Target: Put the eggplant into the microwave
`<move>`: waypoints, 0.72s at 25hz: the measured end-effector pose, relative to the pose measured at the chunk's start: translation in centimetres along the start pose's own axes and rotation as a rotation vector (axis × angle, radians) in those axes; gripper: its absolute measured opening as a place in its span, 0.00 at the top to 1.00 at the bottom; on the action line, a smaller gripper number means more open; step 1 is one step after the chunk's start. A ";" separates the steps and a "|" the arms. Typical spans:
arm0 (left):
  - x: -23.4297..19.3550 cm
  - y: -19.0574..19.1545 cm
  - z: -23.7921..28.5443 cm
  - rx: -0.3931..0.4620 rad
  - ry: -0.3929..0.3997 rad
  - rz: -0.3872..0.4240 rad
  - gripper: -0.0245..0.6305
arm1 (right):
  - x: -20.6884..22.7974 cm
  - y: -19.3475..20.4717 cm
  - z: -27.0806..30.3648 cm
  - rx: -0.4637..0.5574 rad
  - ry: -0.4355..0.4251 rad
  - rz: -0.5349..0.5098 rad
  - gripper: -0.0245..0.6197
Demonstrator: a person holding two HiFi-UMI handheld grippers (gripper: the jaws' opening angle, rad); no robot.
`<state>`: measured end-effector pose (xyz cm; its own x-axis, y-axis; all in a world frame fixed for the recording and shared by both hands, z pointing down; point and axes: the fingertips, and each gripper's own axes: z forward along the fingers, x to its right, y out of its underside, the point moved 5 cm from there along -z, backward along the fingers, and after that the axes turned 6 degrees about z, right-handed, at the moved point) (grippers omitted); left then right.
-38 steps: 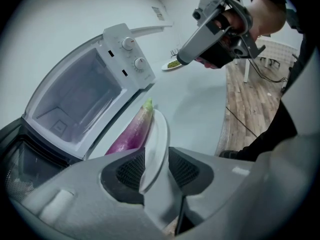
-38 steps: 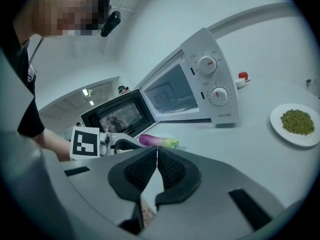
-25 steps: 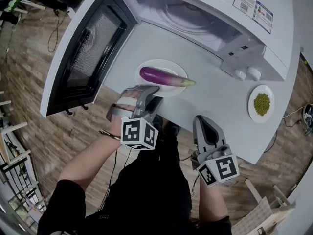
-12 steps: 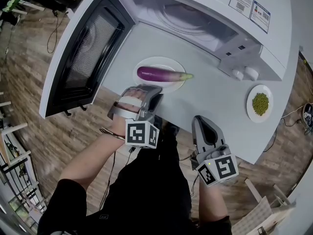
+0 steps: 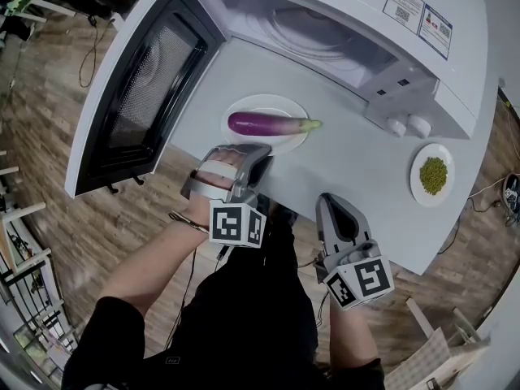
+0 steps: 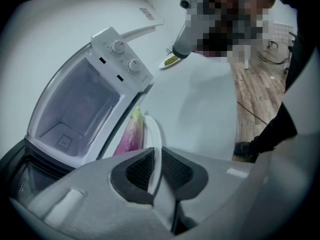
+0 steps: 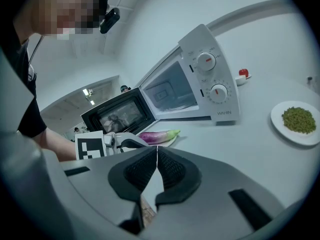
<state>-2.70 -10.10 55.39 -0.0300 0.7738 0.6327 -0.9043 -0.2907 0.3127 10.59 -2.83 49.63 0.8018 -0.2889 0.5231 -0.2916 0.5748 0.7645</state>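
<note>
Two tools, two white plates, one eggplant and one microwave make up the scene. The left tool (image 5: 262, 156) reaches to the near edge of the plate (image 5: 252, 104) that carries the eggplant (image 5: 264, 123); its jaws have just been closing and now pinch the plate's thin rim between their dark ribbed pads. The right tool (image 5: 327, 201) hangs at the near edge of the tabletop (image 5: 357, 169), well apart from both plates, its jaws pressed together with nothing between them. The eggplant lies lengthwise across its plate, outside the microwave (image 5: 455, 71) and just in front of its open cavity, whose door (image 5: 138, 96) is swung wide to the left. It is long, slim and glossy, deep purple along most of its body, paling to pinkish white near the green stem, which points right toward the knobs. The second plate (image 5: 433, 197) sits at the right of the tabletop, holding one small heap of green bits (image 5: 433, 175).
</note>
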 end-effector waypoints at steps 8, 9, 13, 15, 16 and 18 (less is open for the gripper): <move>0.3 0.1 -0.5 0.016 -0.051 0.058 0.90 | 0.1 0.1 0.0 -0.001 0.003 0.001 0.94; 0.3 0.1 -0.7 0.021 -0.063 0.060 0.90 | 0.2 0.2 -0.1 -0.001 0.004 0.002 0.94; -0.2 -0.1 -1.0 0.033 -0.098 0.058 0.91 | 0.2 0.4 -0.1 -0.003 0.006 0.004 0.94; -0.4 -0.2 -1.1 0.036 -0.111 0.060 0.92 | 0.1 0.4 -0.1 -0.005 0.004 0.005 0.94; -0.4 -0.2 -1.2 0.036 -0.115 0.061 0.92 | 0.0 0.4 -0.1 -0.006 0.003 0.005 0.94; -0.5 -0.2 -1.3 0.035 -0.120 0.068 0.92 | -0.1 0.4 0.0 -0.007 0.002 0.004 0.94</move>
<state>-3.08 -9.70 54.10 -0.0380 0.6796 0.7326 -0.8863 -0.3616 0.2895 10.42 -2.54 49.88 0.8016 -0.2853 0.5253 -0.2912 0.5811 0.7600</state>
